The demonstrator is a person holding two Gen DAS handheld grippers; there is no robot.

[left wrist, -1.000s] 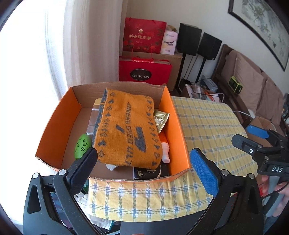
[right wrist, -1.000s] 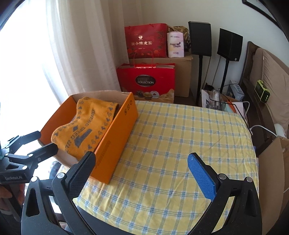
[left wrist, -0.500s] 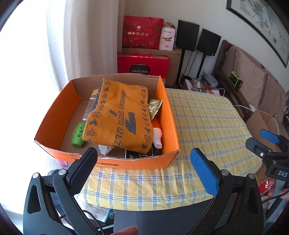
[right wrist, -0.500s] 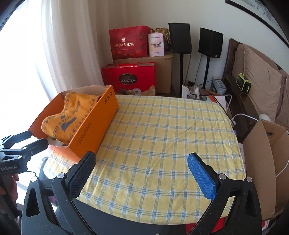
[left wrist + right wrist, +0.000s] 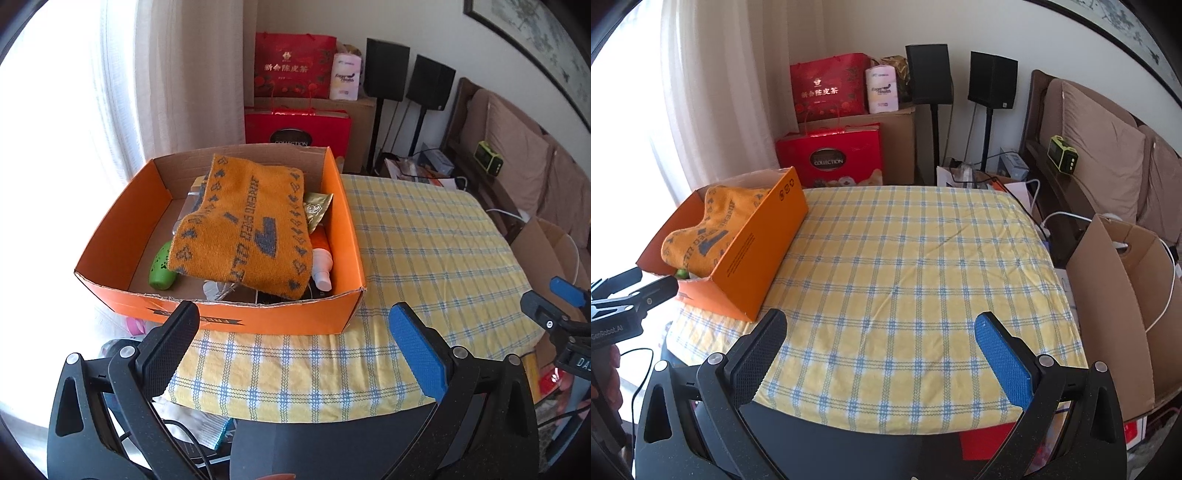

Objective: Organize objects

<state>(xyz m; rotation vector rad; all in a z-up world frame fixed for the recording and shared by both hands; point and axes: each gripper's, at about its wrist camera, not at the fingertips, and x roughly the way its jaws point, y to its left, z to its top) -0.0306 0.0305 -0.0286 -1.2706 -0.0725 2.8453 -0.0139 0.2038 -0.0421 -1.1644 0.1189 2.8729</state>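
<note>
Each gripper is built alike. The left gripper (image 5: 293, 343) has two long fingers of speckled matte black plastic on a black frame with triangular cut-outs. Its left pad (image 5: 168, 350) is black with a fine grid texture, and its right pad (image 5: 417, 354) is bright blue with the same texture. Round silver screws sit at the finger pivots. The right gripper (image 5: 881, 350) carries the same black pad (image 5: 757, 358) and blue pad (image 5: 1003, 360), with matching silver screws. In the right wrist view the left gripper's side bears white lettering reading "GenRobot.AI". In the left wrist view the right gripper's body shows white letters "DA", the rest cut off.
</note>
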